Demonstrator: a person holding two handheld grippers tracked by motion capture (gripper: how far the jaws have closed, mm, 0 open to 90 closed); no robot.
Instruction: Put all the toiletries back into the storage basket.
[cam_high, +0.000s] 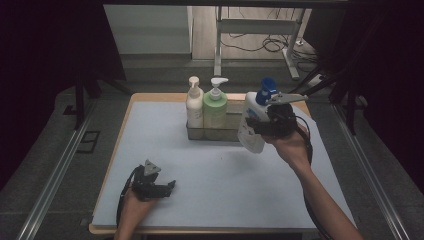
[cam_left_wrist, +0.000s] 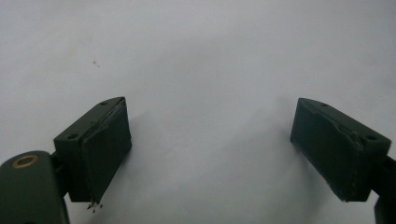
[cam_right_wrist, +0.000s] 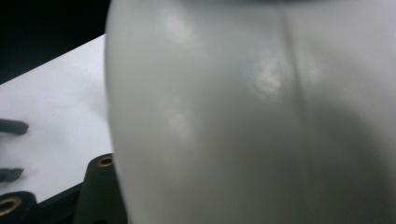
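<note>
Over by the right end of the clear caddy (cam_high: 227, 132), toward the far edge of the tabletop (cam_high: 150, 130), the right gripper (cam_high: 265, 125) has its fingers clamped on a white pump bottle with a blue top (cam_high: 252, 137), holding it tilted and lifted off the surface; in the right gripper view its pale body (cam_right_wrist: 252, 121) sits right up against the camera. Inside the caddy a white pump bottle (cam_high: 194, 102) and a green pump bottle (cam_high: 215, 105) stand upright, side by side. Near the front-left corner, the left gripper (cam_high: 167, 187) rests low with its fingers (cam_left_wrist: 105, 144) spread wide, holding nothing.
</note>
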